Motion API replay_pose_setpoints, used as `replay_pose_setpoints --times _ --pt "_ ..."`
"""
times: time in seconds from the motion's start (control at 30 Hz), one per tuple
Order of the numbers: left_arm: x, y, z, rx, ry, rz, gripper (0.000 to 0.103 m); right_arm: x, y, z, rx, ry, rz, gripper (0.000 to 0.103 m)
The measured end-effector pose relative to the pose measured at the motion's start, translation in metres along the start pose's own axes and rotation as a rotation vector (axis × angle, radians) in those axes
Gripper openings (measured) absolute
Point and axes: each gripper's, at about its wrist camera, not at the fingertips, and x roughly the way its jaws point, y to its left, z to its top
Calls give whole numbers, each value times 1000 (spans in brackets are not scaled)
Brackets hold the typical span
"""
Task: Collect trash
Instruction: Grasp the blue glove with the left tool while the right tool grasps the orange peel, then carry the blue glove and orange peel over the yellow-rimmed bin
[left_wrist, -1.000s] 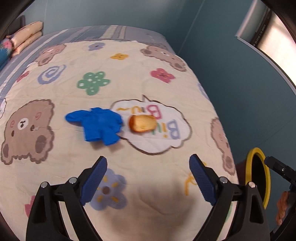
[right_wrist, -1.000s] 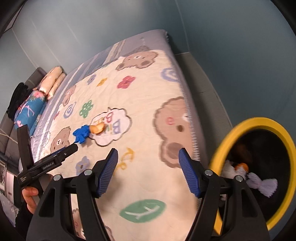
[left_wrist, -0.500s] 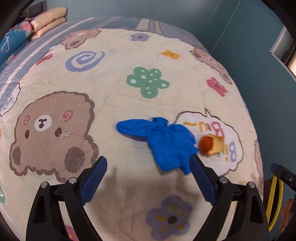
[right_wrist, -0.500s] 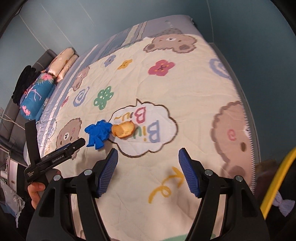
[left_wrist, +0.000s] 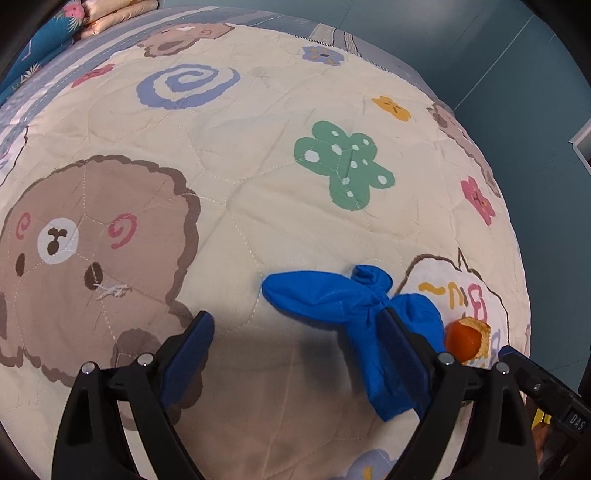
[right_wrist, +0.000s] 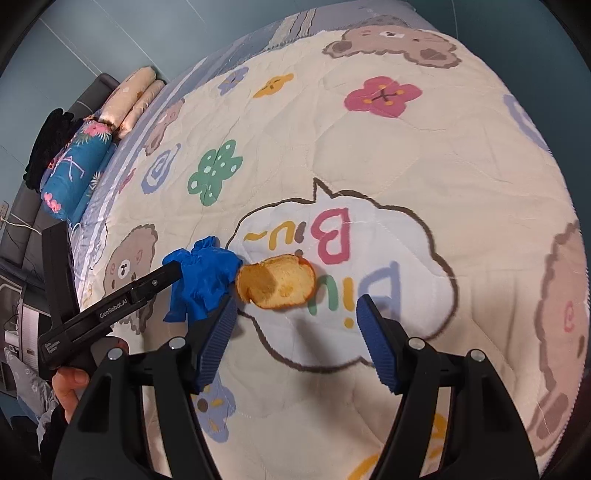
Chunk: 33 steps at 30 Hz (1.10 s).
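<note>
Trash on the quilt (right_wrist: 424, 155) consists of two items lying at the left edge of the white speech-bubble print (right_wrist: 388, 280). A crumpled blue glove (left_wrist: 354, 306) rests just outside the bubble's outline, on the cream fabric between the bubble and the brown bear-face print (left_wrist: 96, 243). A slice of toasted bread (right_wrist: 275, 281) lies inside the bubble's left edge, beside the glove; whether the two touch cannot be told.

The left gripper (left_wrist: 295, 343) stands released, jaws wide, holding nothing; in its own view its right finger overlaps the glove, contact not determinable. In the right wrist view the tip of that gripper reaches the glove's left side, with a person's hand (right_wrist: 68, 384) on its handle.

The right gripper (right_wrist: 295, 328) is also released and empty, jaws spread, poised on the near side of the bread slice; its left finger sits over the glove's lower corner.

Folded bedding (right_wrist: 74, 166) lies at the quilt's far left end, well apart from the bubble.
</note>
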Motion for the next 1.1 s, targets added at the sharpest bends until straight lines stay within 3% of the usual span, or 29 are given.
replay_pose_setpoints --times 0.27,0.43,0.63,0.7,0.77,1.1 --pt "5 -4 1 12 -21 10 86 29 9 7 -27 22 -6 61" --pt "6 -9 -3 28 -38 23 73 41 15 6 -55 29 -12 51" --pt "10 -16 -7 62 -33 30 32 48 22 -1 -84 46 -18 26" --pt "13 -16 -9 53 -16 11 12 49 20 -2 -71 53 -13 21" --pt "14 -18 -11 53 -11 7 4 50 19 -2 -60 55 -17 12" --pt "0 -18 -14 51 -20 -21 1 44 14 -2 -35 46 19 7"
